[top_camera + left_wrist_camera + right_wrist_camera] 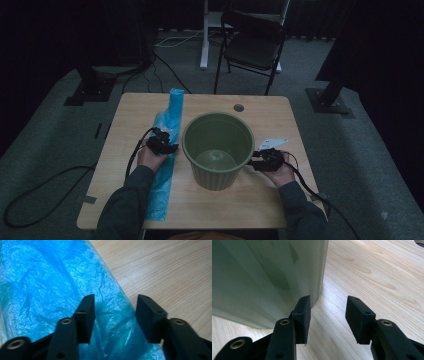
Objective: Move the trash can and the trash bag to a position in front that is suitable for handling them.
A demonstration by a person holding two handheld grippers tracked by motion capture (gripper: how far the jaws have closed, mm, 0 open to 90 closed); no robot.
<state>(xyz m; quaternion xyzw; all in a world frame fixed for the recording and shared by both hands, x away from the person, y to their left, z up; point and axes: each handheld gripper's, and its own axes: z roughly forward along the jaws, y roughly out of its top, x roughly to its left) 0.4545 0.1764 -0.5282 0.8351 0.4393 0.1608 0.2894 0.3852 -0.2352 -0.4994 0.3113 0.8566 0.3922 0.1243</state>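
A long blue plastic bag point(167, 120) lies flat along the left side of the wooden table point(260, 200). My left gripper point(161, 140) rests over it. In the left gripper view the crinkled blue plastic bag point(50, 277) has its right edge running between the jaws of my left gripper point(115, 300), which stand apart without pinching it. A green ribbed bin point(215, 177) stands upright and empty at the table's middle. My right gripper point(256, 164) sits low at the bin's right side. Up close, my right gripper point(328, 300) is open beside the bin's wall point(262, 277), with bare wood between its jaws.
A round cable hole point(238, 107) sits near the table's far edge. A black folding chair point(252, 45) and a white stand leg point(204, 35) are on the grey floor beyond. Cables trail from both grippers off the table's sides.
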